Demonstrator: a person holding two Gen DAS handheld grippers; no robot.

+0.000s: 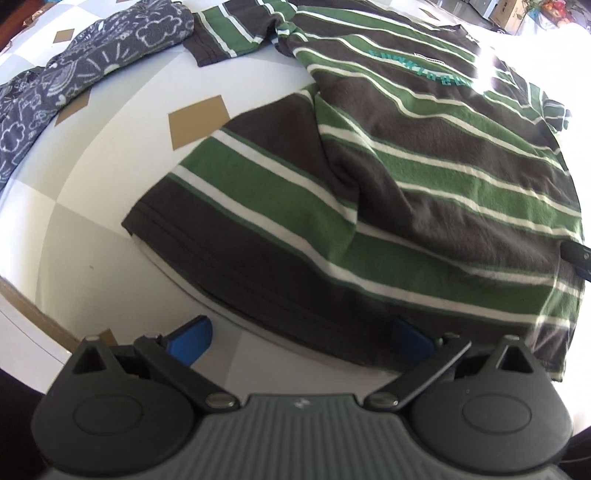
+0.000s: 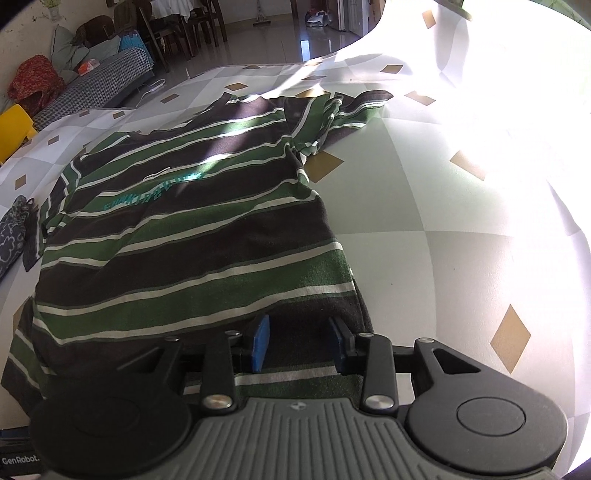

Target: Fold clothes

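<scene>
So the work surface is a big table covered in a white-and-grey checked cloth [image 2: 424, 177] with little tan diamond patches dotted all over it. Strong sunlight blows out the far right corner in the right wrist view, and there's a glare spot on the shirt in the left wrist view too.

The striped T-shirt [image 1: 424, 158] (dark brown with green and white bands, teal lettering across the chest) lies spread out on the cloth, with its left side folded over on top of the body. One sleeve sticks out at the far end in each view.

Left gripper [image 1: 301, 341] has its blue pads spread wide, sitting right at the near hem of the shirt; one pad is over bare cloth, the other over the brown fabric edge. Nothing pinched between them.

Right gripper [image 2: 300, 345] is low over the shirt's near right corner, pads partly apart with the brown hem fabric showing in the gap. The pads don't look like they're squeezing it.

Off to the left there's a dark patterned garment [image 1: 92, 62] with white doodle prints, just beside the shirt's sleeve.

Room behind: glossy tiled floor, dark wooden chairs [image 2: 177, 26], a houndstooth-covered sofa [image 2: 96, 85] with a red bundle [image 2: 33, 81] piled on it, and a yellow chair [image 2: 14, 125] at the left edge.
</scene>
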